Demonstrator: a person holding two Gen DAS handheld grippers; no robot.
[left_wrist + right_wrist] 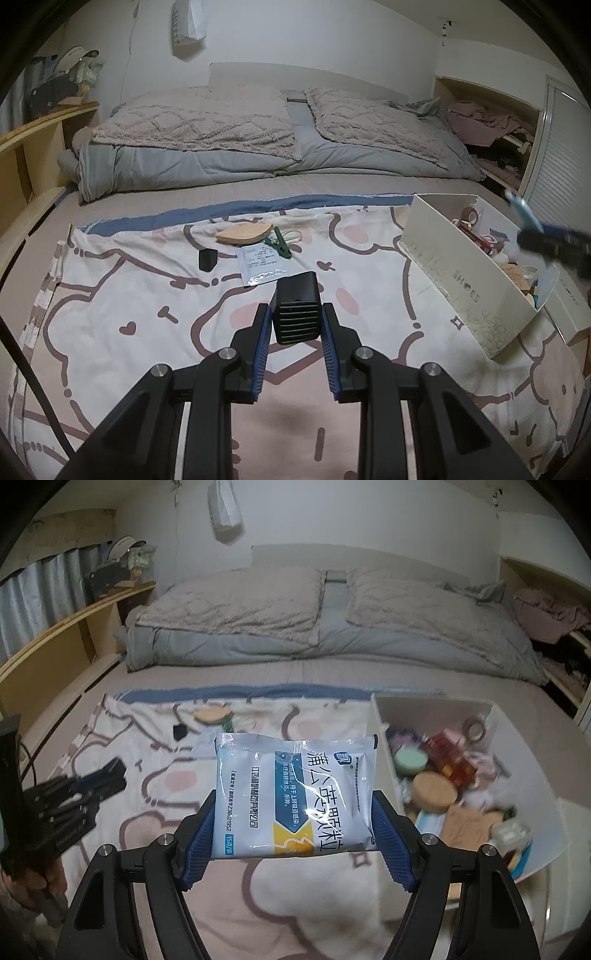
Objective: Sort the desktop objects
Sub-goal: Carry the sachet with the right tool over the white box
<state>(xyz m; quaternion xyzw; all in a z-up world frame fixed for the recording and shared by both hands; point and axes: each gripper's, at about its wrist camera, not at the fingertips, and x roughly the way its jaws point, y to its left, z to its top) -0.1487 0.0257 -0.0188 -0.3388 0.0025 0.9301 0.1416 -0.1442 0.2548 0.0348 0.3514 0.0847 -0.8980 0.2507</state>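
Bedroom scene, sorting laid out on a cartoon-print sheet (122, 295) spread over a bed.

Left tongs (296, 325) low centre in the left wrist view, blue pads either side of a black ribbed block (296, 310). Pads appear to touch its sides, clamped on it; the block sits upright between the fingers, above the sheet.

Right tongs (293, 827) bottom centre in the right wrist view, closed on a white-and-blue packet (295, 794) with Chinese print. Packet held by its two side edges, face toward the camera, off the sheet.

White box (469, 280) at right of the left wrist view, tilted, "SHOES" printed on its side. Inside, seen from the right wrist view: tape roll (474, 729), green round tin (410, 762), tan round lid (433, 792), red items, other small things too blurred to name.

Upper centre of the sheet in the left wrist view: wooden oval piece (243, 234), green clip (277, 243) just beside it, small black cube (207, 260), second packet (260, 266) lying flat.
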